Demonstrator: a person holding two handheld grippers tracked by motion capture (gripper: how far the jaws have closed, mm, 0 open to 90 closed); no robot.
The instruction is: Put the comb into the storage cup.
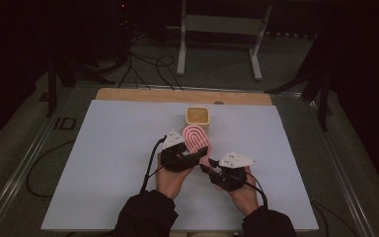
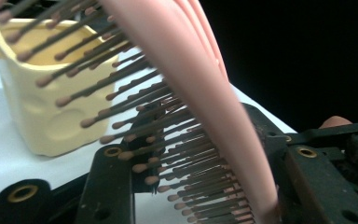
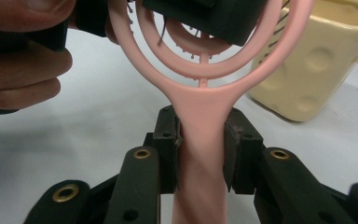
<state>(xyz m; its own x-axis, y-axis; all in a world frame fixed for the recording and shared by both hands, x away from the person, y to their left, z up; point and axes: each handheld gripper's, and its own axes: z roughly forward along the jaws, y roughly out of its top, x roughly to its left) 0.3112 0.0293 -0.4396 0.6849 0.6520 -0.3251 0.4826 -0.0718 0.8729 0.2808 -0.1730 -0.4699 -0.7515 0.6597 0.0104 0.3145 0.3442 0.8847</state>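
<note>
Pink hairbrush (image 1: 196, 138) near the frame centre, just below the yellow cup (image 1: 198, 117). Handle clamped in the right gripper (image 3: 200, 149); head with bristles clamped in the left gripper (image 2: 200, 172).

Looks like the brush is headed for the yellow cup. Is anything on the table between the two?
Nothing visible. The brush, gripped at its handle by the right tool and at its head by the left tool, sits just in front of the cup, only bare sheet around.

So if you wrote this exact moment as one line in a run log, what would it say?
right gripper: shut on pink hairbrush handle | left gripper: jaws at brush head, grip unclear | yellow cup: upright behind brush | white mat: underneath
</note>
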